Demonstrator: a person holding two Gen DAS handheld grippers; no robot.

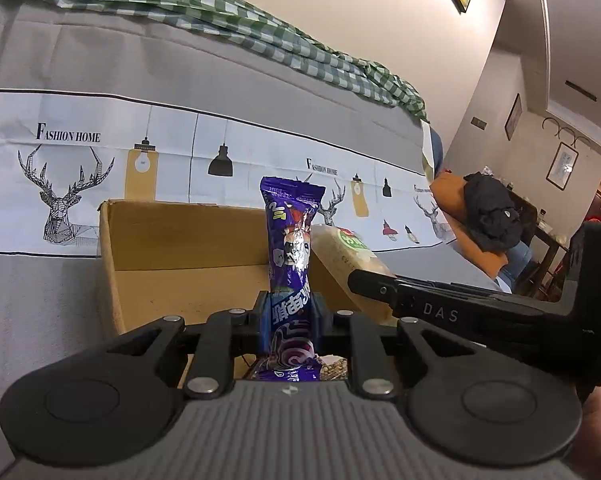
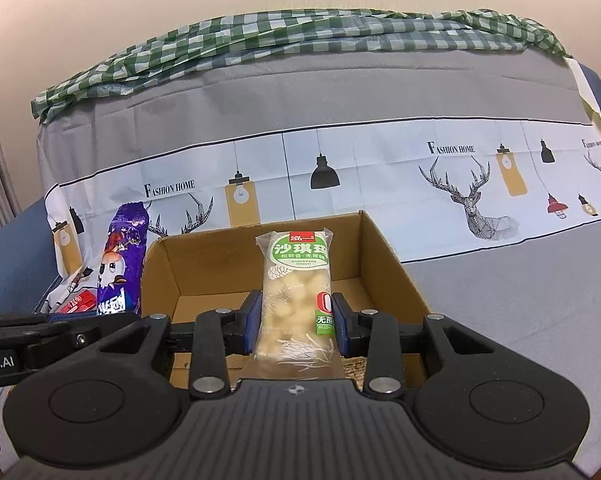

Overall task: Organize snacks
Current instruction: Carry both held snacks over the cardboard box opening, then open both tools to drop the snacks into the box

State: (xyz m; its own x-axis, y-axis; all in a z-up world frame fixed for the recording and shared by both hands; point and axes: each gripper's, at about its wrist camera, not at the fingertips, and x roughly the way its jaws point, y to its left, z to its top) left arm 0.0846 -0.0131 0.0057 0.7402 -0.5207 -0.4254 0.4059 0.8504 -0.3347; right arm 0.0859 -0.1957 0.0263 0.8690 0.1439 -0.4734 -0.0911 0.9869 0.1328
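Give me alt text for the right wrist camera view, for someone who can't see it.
The right gripper has its jaws shut on a clear, green-labelled packet of pale puffed snack, held above an open brown cardboard box. To the left, the left gripper holds a purple foil snack packet upright, with a deer-print cloth behind.

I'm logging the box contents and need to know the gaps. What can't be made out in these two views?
- Box front floor: both views, hidden by the gripper bodies and the held packs.
- Purple pack lower end: left view, behind the left gripper.
- Pale pack bottom: right view, behind the right gripper.
- Red packet: right view, mostly hidden by the other gripper; print too small.
- Person's hands: cut off at the edges.
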